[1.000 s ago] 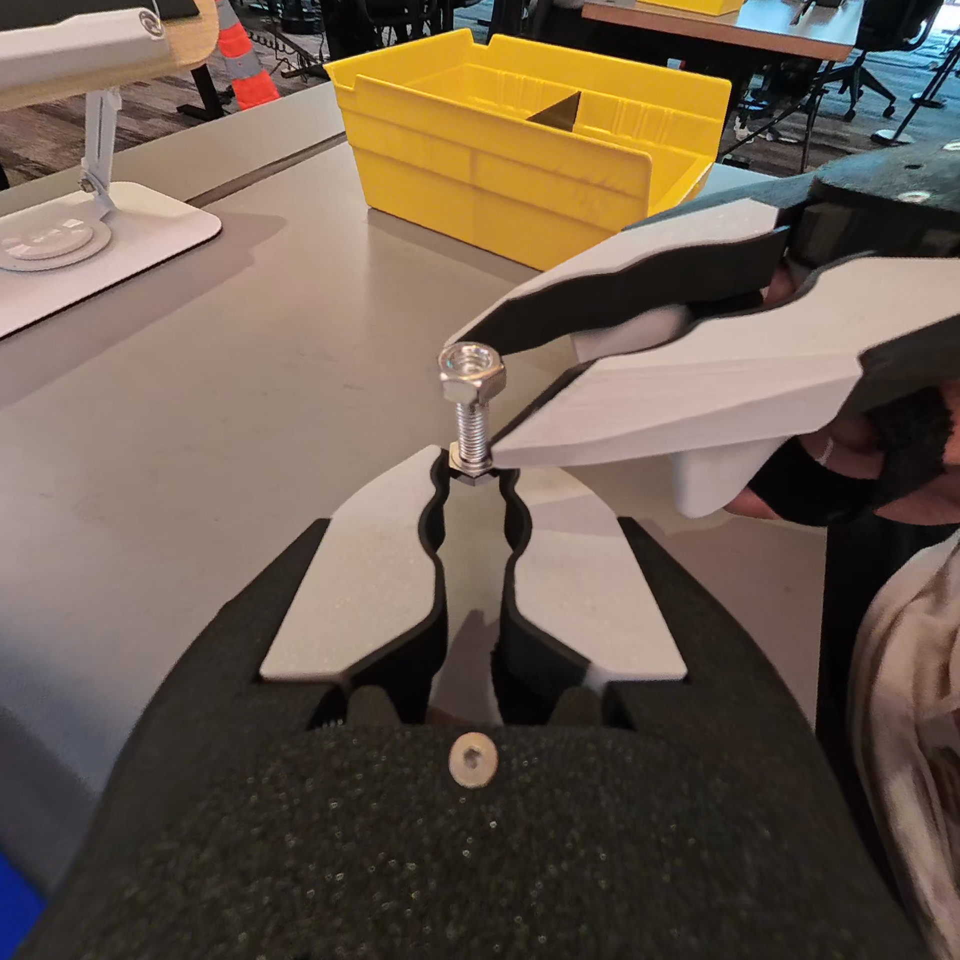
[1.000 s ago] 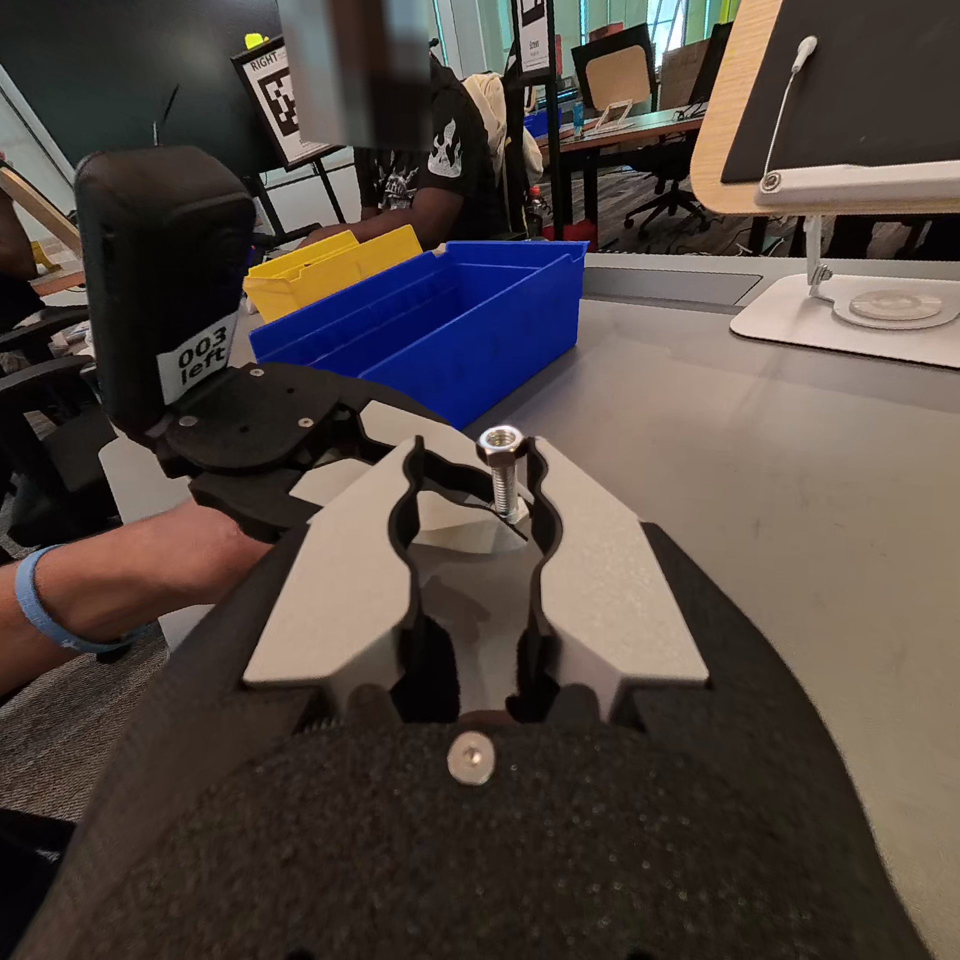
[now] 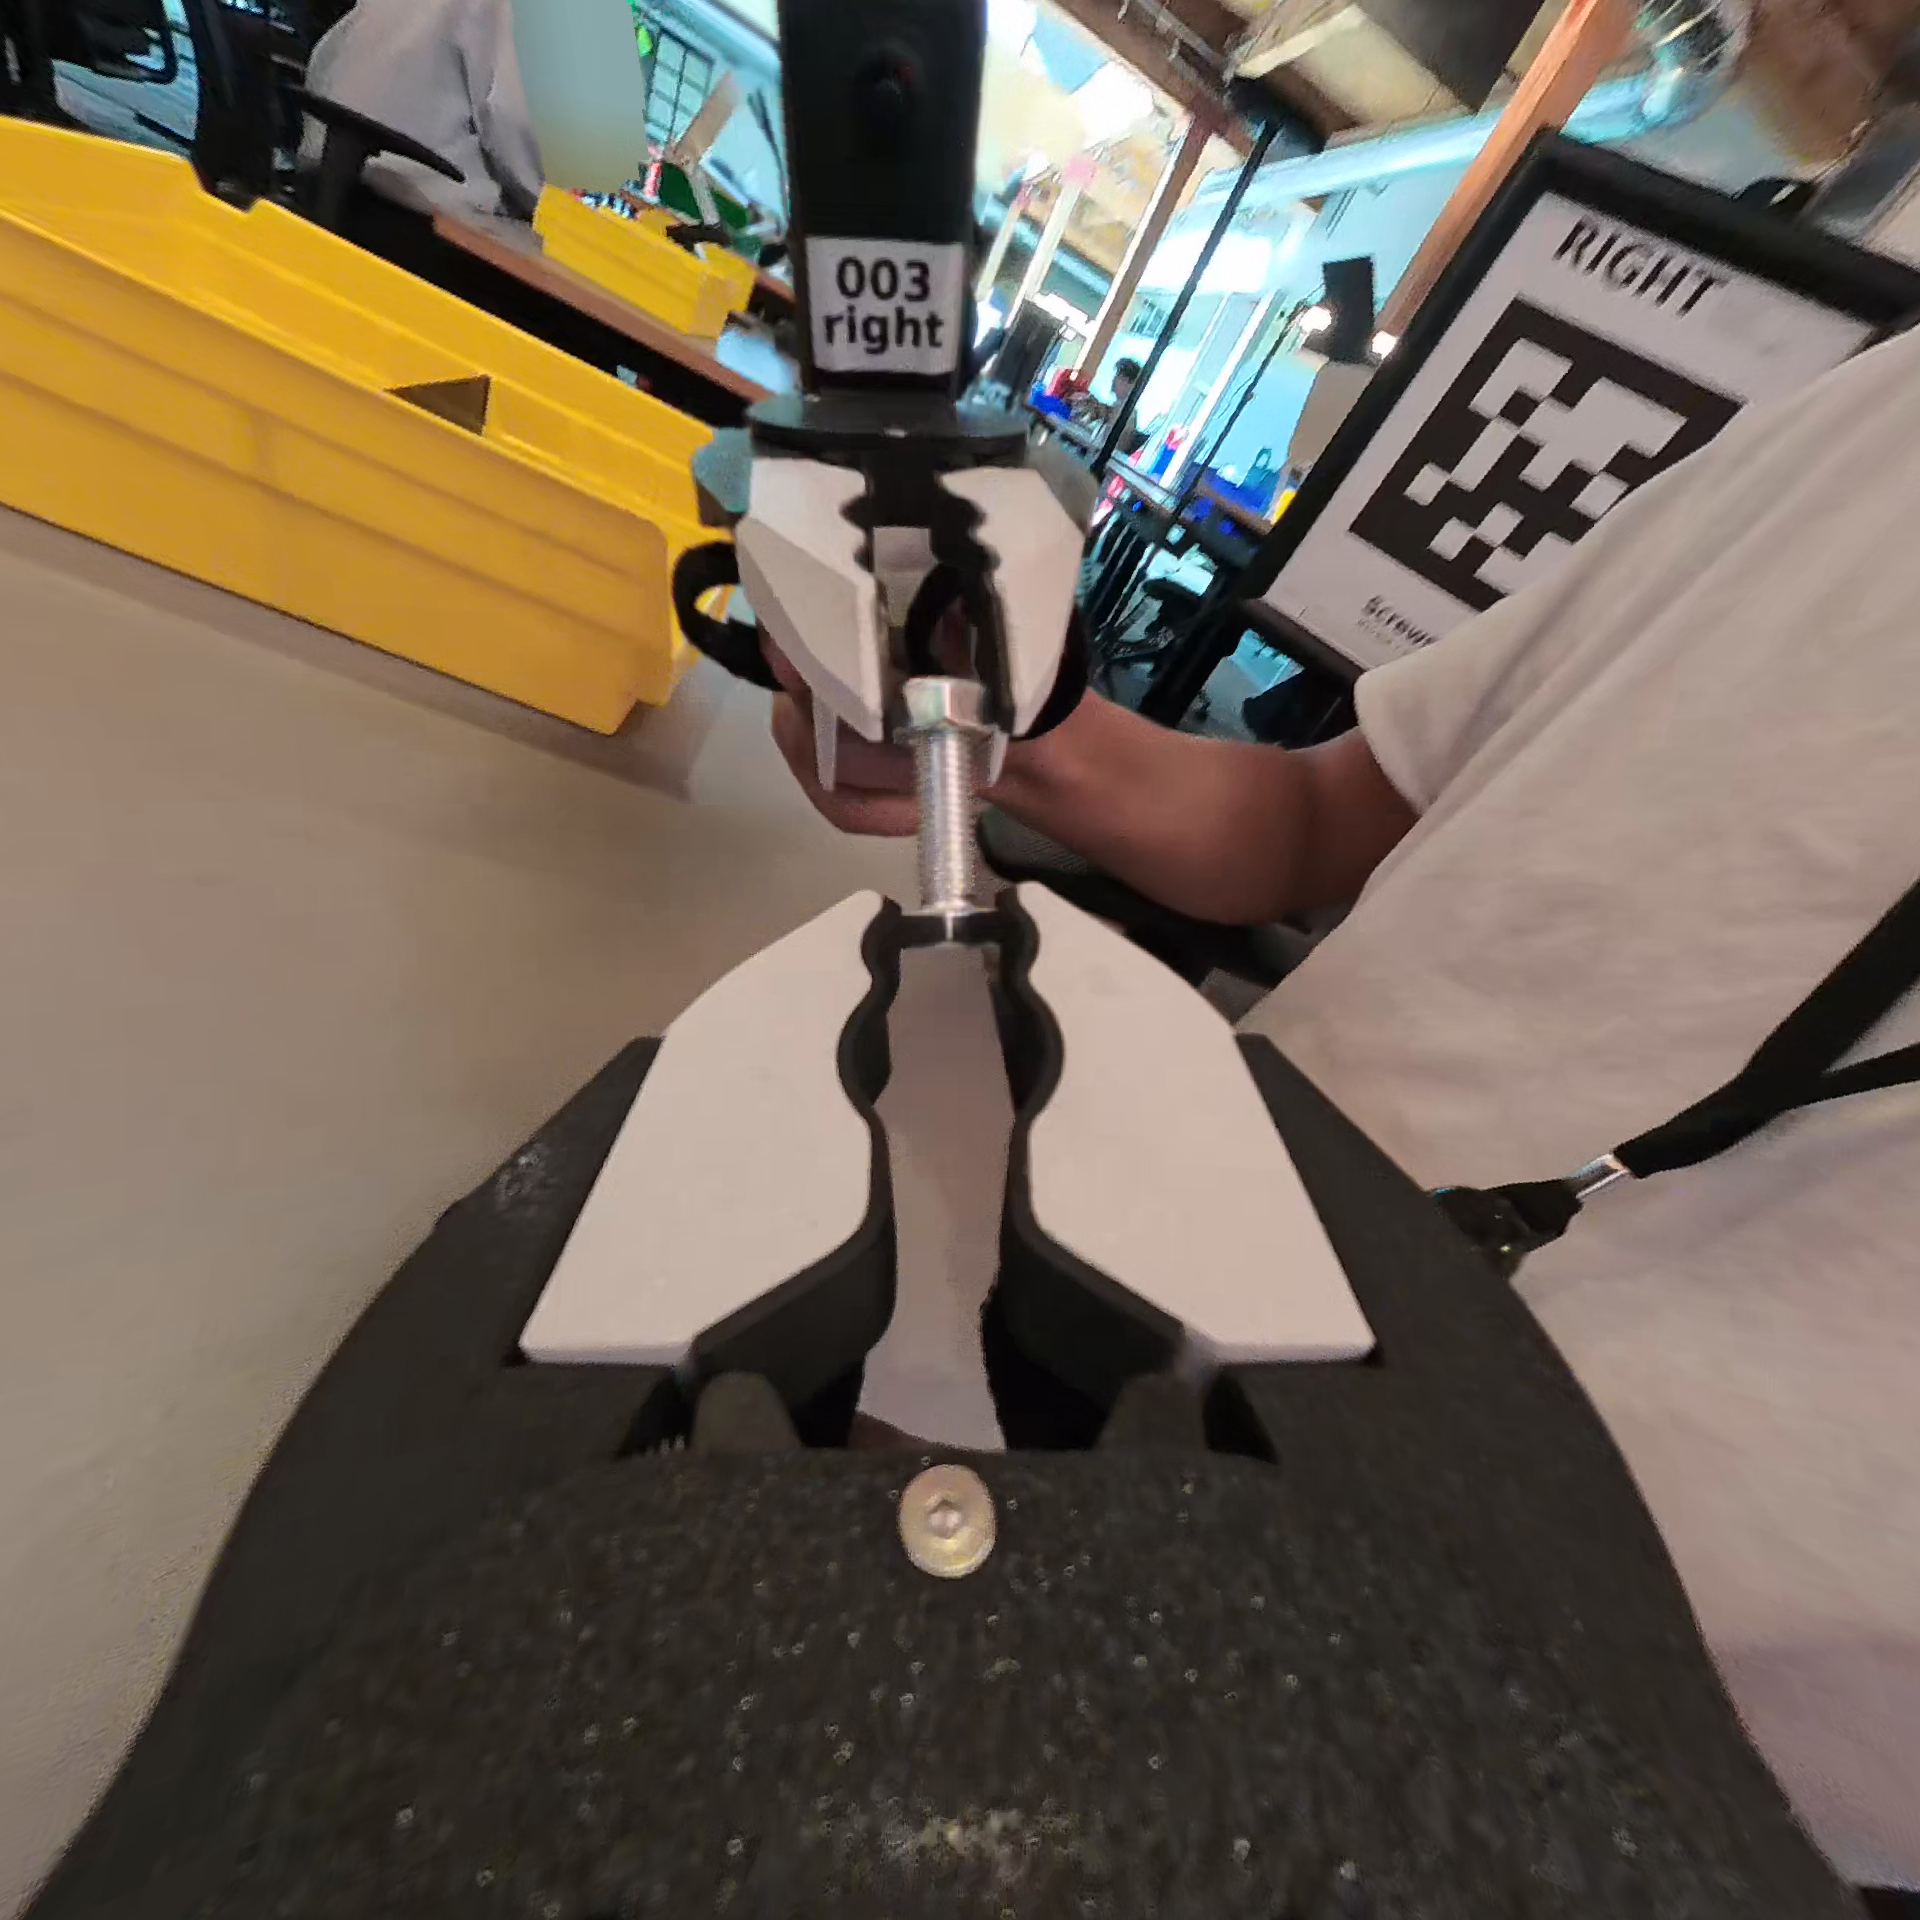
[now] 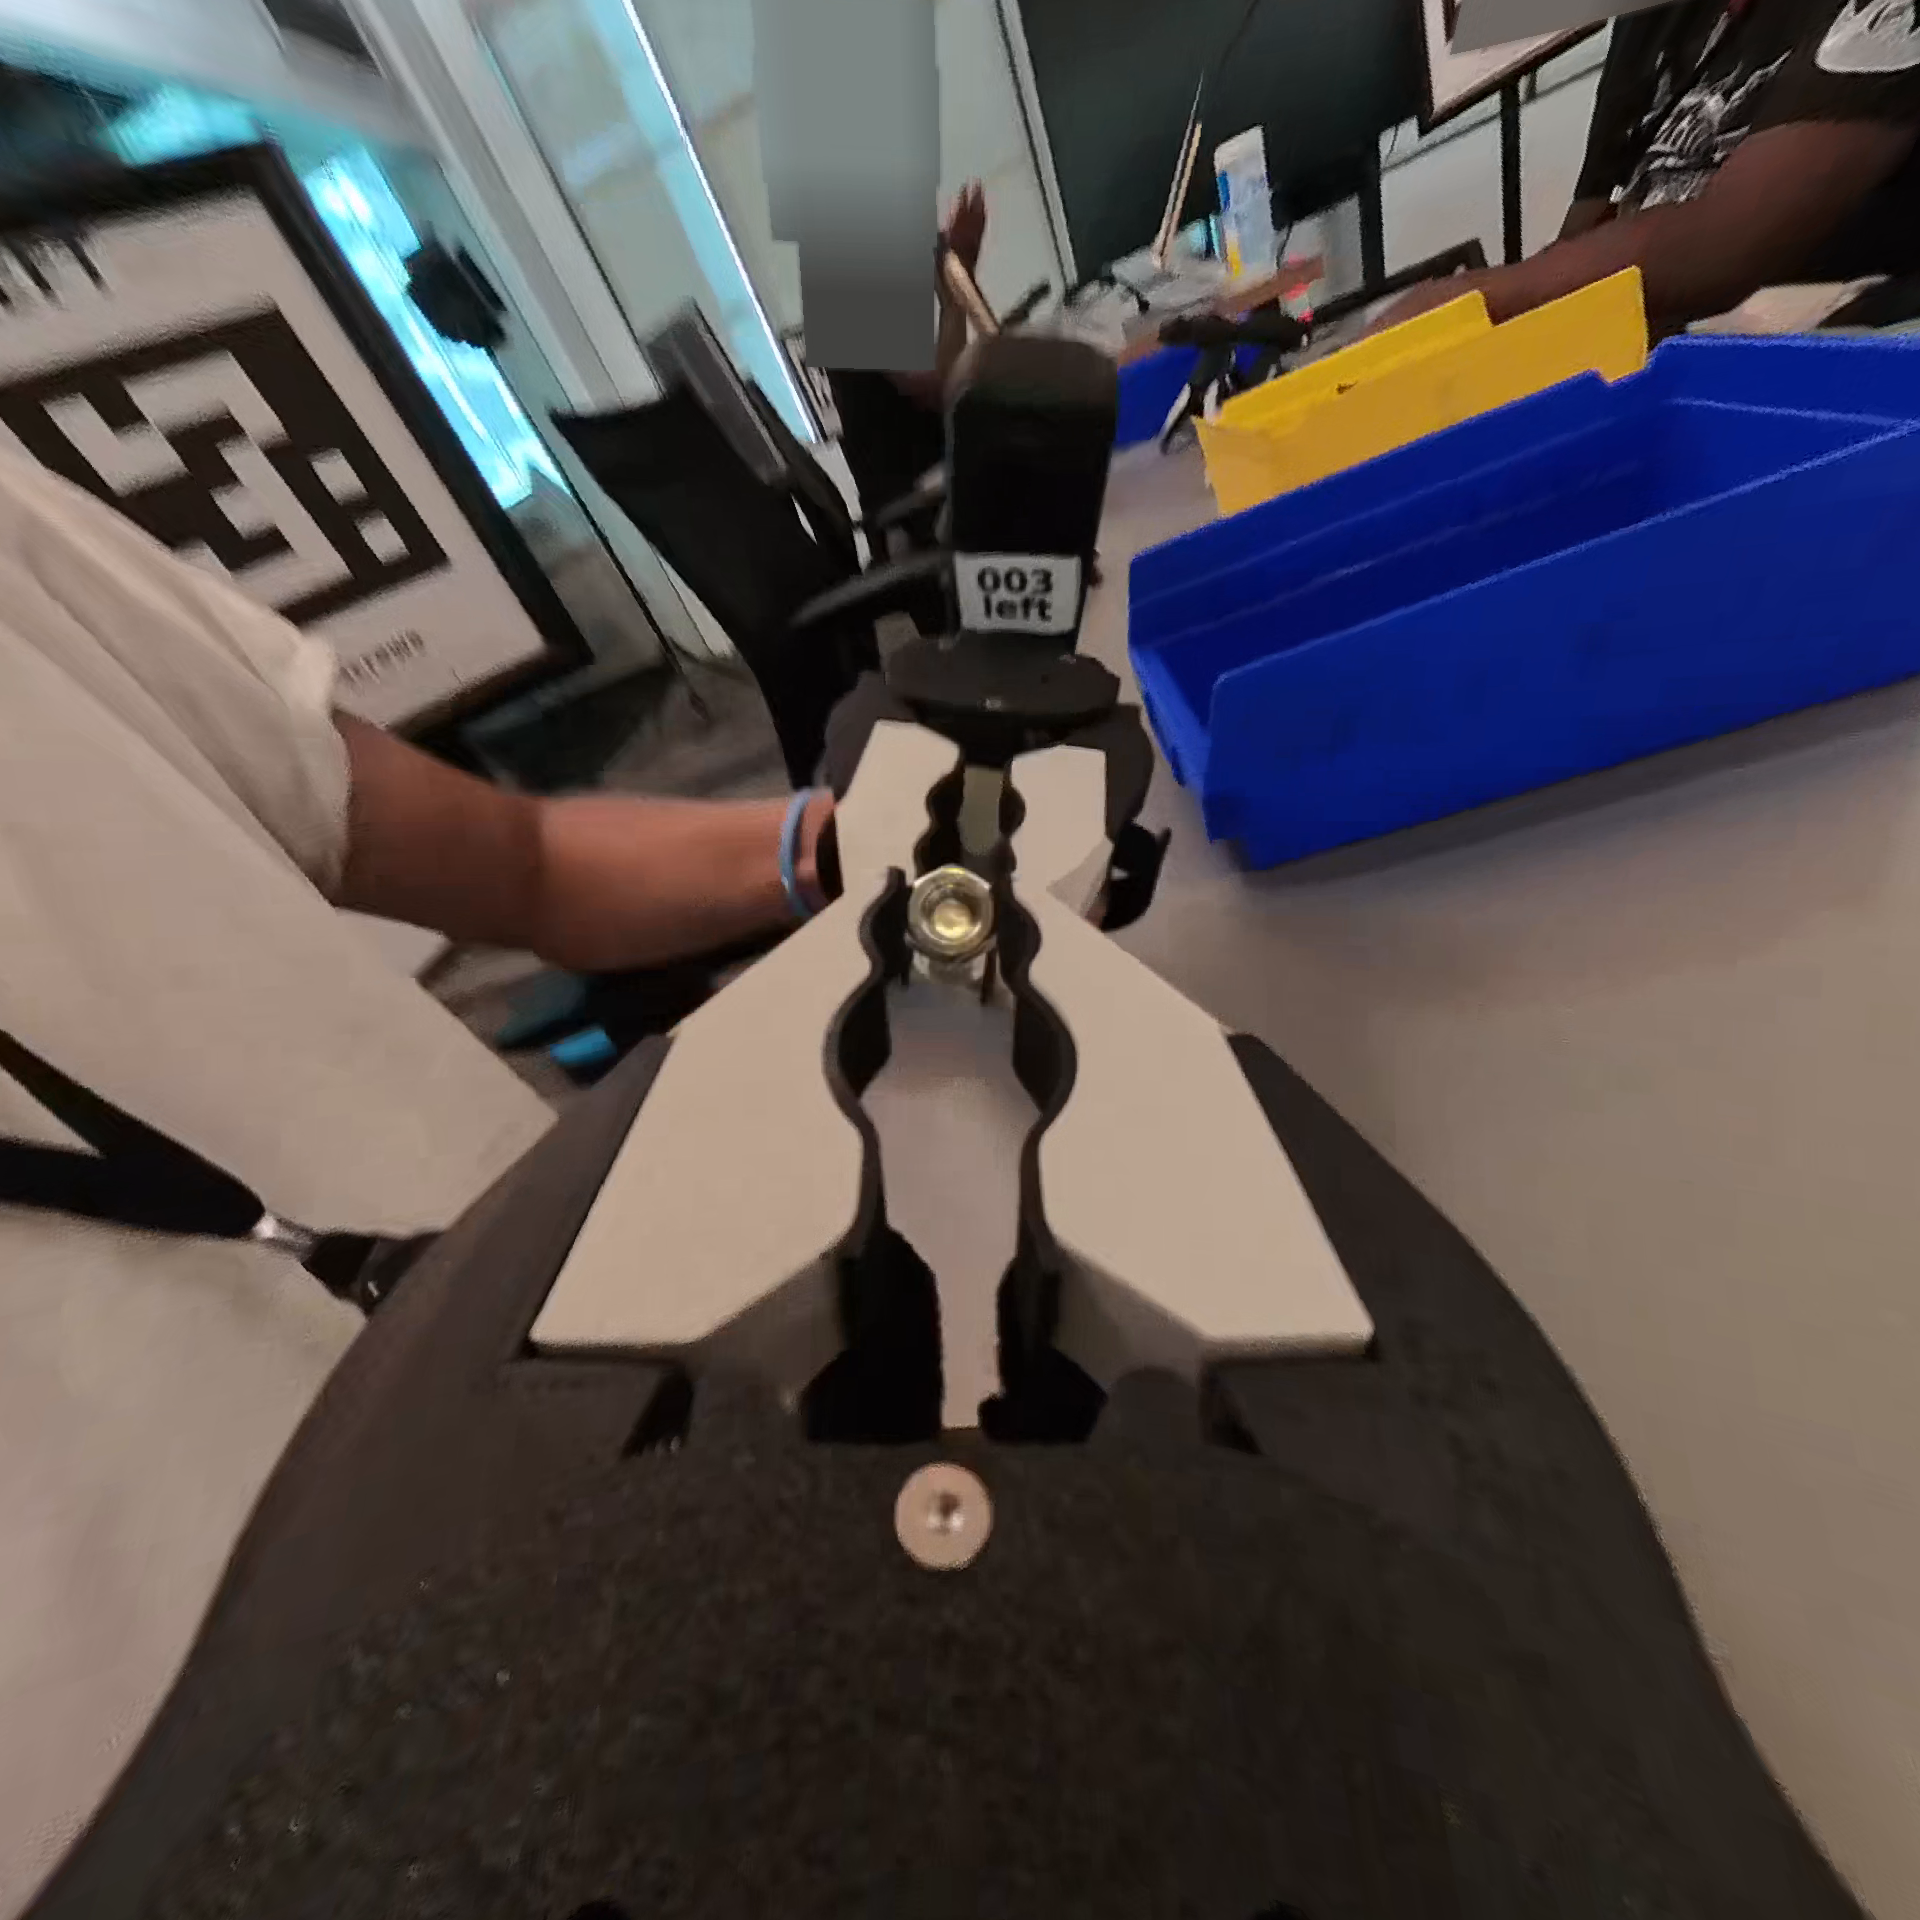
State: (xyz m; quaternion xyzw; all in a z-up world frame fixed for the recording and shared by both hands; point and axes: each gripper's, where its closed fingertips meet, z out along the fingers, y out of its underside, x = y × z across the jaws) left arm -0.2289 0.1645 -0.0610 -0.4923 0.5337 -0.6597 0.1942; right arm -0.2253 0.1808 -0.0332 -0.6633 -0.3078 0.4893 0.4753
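Left wrist view: left gripper point(image 3: 948, 925) fingers clamp nut point(image 3: 948, 924); right gripper point(image 3: 948, 717) apparently grips bolt point(image 3: 945, 810) head.

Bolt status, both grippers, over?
Left gripper shut on nut at bolt's lower end. Right gripper shut on bolt head. Both lifted above grey table; yellow bin and blue bin apart, nothing between.

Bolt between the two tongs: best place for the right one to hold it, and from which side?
Grip the hex head, coming end-on along the bolt axis, opposite the left tongs. The head's flats give the right tongs parallel faces; the threaded shank is round, and the nut end is already taken.
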